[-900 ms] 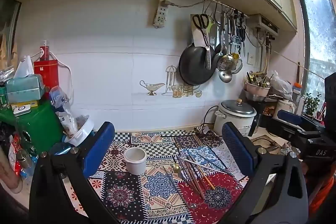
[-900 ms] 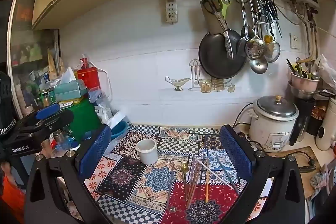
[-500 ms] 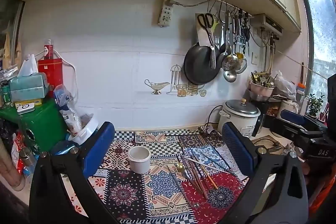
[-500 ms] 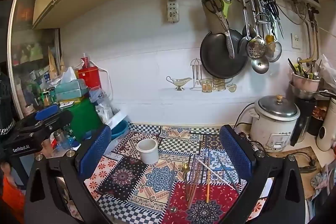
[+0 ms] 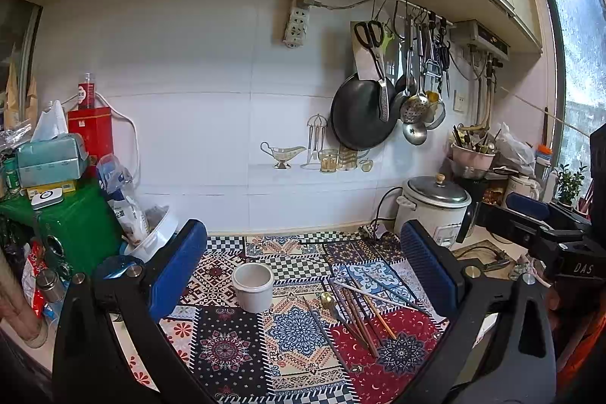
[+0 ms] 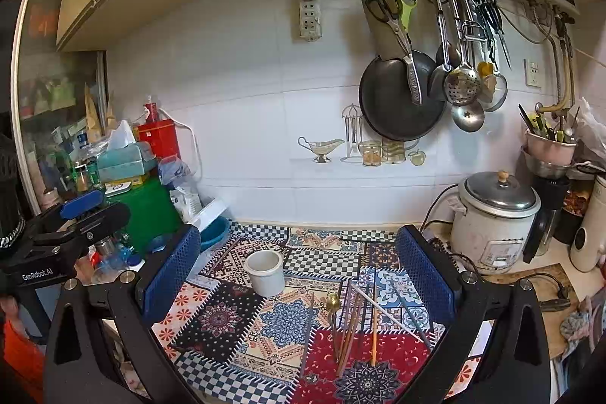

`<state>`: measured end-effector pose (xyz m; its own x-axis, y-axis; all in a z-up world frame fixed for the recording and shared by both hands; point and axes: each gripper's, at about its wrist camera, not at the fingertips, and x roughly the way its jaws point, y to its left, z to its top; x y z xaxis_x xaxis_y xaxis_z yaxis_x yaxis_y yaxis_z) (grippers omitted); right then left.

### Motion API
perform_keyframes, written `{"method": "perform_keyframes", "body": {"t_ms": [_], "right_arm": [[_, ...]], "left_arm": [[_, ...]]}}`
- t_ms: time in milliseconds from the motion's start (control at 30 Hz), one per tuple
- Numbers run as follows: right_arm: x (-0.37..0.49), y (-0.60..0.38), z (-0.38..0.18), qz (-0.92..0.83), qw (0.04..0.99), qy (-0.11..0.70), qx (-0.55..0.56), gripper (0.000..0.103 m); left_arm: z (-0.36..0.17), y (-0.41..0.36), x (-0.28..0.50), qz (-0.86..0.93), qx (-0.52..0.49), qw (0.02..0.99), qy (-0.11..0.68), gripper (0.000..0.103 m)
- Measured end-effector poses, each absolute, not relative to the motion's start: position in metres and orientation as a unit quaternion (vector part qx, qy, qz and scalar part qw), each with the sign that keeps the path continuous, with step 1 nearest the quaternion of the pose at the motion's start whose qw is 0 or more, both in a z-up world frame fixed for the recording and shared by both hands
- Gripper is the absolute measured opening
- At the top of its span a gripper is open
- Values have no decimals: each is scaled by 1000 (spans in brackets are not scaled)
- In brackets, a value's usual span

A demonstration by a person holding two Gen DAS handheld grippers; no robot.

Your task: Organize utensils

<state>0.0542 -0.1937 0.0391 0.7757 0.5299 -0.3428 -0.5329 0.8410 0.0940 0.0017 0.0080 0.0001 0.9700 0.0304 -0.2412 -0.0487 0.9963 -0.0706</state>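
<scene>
A small white cup (image 5: 252, 286) (image 6: 264, 272) stands upright on the patterned cloth (image 5: 235, 351) (image 6: 227, 320). To its right lies a loose bundle of chopsticks (image 5: 363, 309) (image 6: 356, 328) and a gold spoon (image 5: 326, 298) (image 6: 332, 300). My left gripper (image 5: 303, 279) hangs above the cloth with its blue pads wide apart, open and holding nothing. My right gripper (image 6: 299, 279) is likewise open and empty, well short of the chopsticks. Each gripper shows at the edge of the other's view, the right one (image 5: 530, 211) and the left one (image 6: 83, 211).
A rice cooker (image 5: 431, 207) (image 6: 496, 218) stands right of the cloth. A green box (image 5: 72, 226) with a tissue box and bags crowds the left. A pan (image 6: 401, 101), ladles and scissors hang on the wall rail. A pink tub of utensils (image 6: 549, 146) sits at far right.
The left view has swung slightly left, so the cup and wall items sit further right in the frame. The right view barely shifted. Both grippers stayed open.
</scene>
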Motion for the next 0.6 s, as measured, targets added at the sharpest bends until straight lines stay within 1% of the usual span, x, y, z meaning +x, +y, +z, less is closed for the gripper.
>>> {"method": "perform_keyframes", "body": {"t_ms": [600], "right_arm": [[57, -203, 41, 266, 948, 173, -5, 102]], "left_arm": [[1, 6, 4, 19, -35, 992, 120, 103]]}}
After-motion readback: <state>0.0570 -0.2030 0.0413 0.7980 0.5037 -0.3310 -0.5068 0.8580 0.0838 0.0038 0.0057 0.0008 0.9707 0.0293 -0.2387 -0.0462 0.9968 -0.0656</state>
